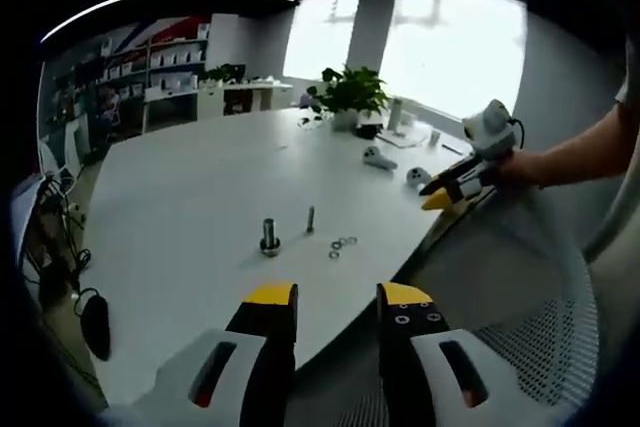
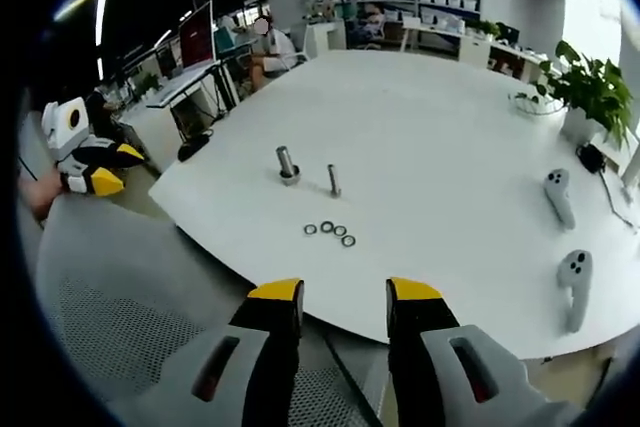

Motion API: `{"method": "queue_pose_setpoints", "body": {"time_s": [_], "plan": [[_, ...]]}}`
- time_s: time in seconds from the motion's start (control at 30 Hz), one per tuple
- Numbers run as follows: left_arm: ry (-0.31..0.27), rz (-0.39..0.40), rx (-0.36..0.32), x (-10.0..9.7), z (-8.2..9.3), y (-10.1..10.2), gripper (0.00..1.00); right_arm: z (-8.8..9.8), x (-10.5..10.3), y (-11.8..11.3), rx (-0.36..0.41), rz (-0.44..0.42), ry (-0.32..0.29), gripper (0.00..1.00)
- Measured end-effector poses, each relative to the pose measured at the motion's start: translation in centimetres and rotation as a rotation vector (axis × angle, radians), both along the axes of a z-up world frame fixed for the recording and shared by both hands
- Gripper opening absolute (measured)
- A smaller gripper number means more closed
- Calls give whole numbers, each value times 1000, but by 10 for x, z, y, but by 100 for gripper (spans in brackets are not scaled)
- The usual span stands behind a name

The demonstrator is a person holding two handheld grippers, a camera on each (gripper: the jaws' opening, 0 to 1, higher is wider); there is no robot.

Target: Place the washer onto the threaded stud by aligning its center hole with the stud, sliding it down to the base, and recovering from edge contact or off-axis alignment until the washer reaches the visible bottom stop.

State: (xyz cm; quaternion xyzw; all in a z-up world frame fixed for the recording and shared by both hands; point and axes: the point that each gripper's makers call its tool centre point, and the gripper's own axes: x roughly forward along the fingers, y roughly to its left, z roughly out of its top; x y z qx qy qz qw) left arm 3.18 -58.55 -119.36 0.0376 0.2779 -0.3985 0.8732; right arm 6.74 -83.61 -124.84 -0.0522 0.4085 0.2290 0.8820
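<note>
Starting out: no washer is picked up yet. Both the left claw [image 1: 337, 307] and right claw [image 2: 345, 303] stand wide open and empty, held back off the desk [image 2: 430, 117] edge. Four small metal ring washers [image 2: 329, 232] lie flat near the slim threaded stud [image 2: 334, 180], with a thicker stud [image 2: 288, 165] on a nut base beside it. Next, I judge, one claw must pinch a thin ring by its rim.

Four loose washers [image 2: 328, 232] lie flat near the upright threaded stud [image 2: 334, 180].
</note>
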Motion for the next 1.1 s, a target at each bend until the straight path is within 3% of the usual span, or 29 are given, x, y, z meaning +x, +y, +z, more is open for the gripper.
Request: {"method": "queue_pose_setpoints", "body": {"time_s": [0.8,1.1], "plan": [[-17,37,-1,4,2,5,28,-1,-2,0,-7,12,6,36],[14,48,12,3,-4,7,29,-1,-3,2,-9,20,8,36]]}}
